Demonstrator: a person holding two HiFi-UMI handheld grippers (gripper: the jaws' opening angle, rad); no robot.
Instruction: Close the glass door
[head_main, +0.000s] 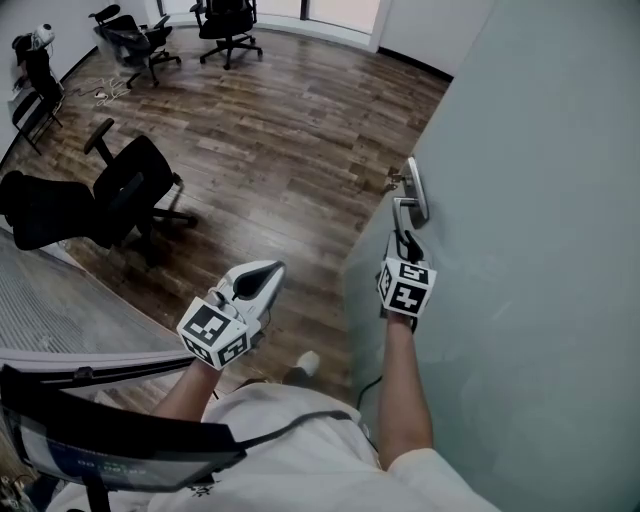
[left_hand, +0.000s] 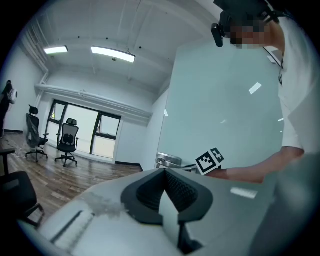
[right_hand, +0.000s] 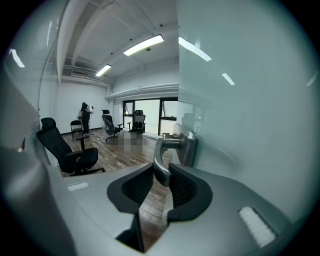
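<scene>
Ceiling strip lights (left_hand: 112, 54) shine brightly; gripper views bulge with dark corners.

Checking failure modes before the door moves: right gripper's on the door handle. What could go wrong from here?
1. The right gripper clamps only the smooth, curved end of the door handle; it may slip off as the glass door swings.
2. The person's shoe sits close to the door's lower edge; the door could catch it.

Steep head view, two level gripper views, door handle (right_hand: 169, 159) common
</scene>
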